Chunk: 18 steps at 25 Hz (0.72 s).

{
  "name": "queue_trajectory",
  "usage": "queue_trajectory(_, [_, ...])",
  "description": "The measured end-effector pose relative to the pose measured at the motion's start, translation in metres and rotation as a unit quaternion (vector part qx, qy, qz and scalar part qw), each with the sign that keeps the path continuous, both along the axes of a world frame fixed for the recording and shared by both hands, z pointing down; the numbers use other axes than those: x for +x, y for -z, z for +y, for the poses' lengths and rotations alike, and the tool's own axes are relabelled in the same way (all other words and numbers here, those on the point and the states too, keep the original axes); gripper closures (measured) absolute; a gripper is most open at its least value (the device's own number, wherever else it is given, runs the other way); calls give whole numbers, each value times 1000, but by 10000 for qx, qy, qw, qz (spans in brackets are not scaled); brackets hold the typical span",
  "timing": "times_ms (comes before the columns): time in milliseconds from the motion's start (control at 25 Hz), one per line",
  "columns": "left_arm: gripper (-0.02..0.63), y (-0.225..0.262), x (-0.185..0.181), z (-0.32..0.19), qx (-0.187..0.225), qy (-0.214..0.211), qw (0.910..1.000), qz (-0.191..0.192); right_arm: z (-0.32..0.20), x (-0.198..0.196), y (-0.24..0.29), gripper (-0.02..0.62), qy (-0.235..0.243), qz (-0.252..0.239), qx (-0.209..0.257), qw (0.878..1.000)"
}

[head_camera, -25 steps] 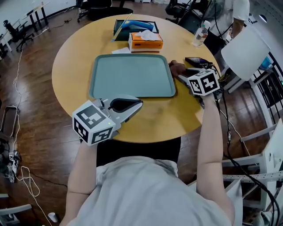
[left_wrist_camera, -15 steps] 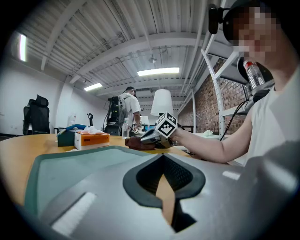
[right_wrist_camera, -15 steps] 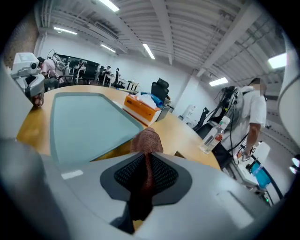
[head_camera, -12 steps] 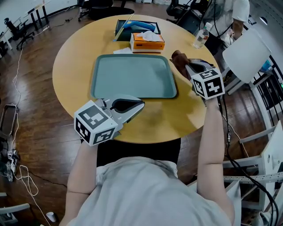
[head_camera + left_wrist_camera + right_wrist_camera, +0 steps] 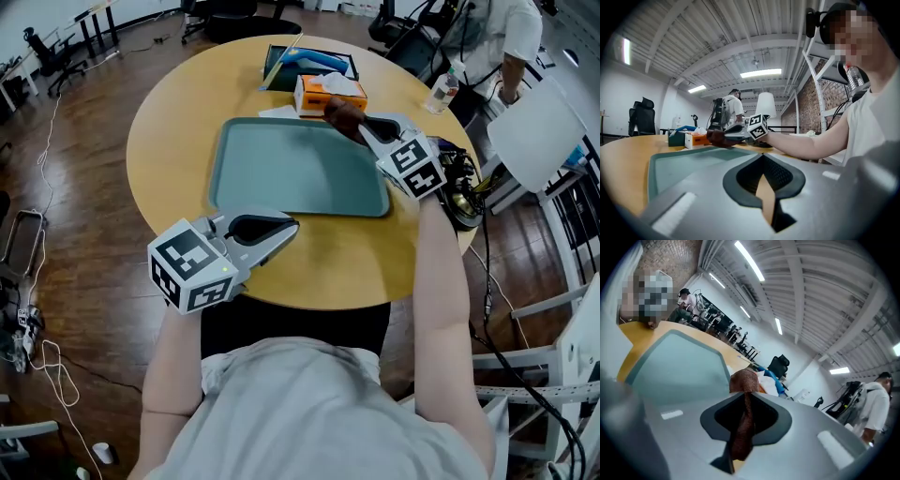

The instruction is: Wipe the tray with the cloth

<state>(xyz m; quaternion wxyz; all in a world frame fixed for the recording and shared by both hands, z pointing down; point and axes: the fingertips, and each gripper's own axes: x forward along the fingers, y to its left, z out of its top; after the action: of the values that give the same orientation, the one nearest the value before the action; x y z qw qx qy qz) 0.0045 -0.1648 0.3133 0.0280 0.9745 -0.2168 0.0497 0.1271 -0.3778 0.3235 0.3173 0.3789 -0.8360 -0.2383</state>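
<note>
My right gripper [image 5: 364, 123] has its jaws closed on the brown cloth [image 5: 342, 111]. A strip of it runs back between the jaws and a bunched wad sticks out past the tips. I hold it over the far right corner of the tray [image 5: 281, 169], just beside the orange tissue box [image 5: 328, 94]. I cannot tell whether the wad touches the tray's rim. My left gripper [image 5: 284, 228] hovers at the near edge of the table [image 5: 173, 122], just short of the tray's near rim, jaws together with nothing between them.

The cloth looks soft, light and limp, so I expect it to drag and fold over rather than push stiffly. Gripped this way, the loose wad ahead of the tips is the part to press down. It should cushion the jaws from the tray.

The tray looks stiff, smooth and shallow, probably light plastic, and I judge it could slide on the table under a firm stroke. Its near rim is the natural place for my left gripper to steady it.
</note>
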Motion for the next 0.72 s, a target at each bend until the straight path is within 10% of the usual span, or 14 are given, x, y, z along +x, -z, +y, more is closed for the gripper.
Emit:
queue_trajectory(320, [606, 2, -8, -2, 33, 89, 10000, 30, -18, -3, -50, 551, 282, 898, -715, 9930])
queue_trajectory(720, [606, 4, -8, 0, 36, 74, 10000, 32, 55, -10, -47, 551, 880, 791, -1192, 9858])
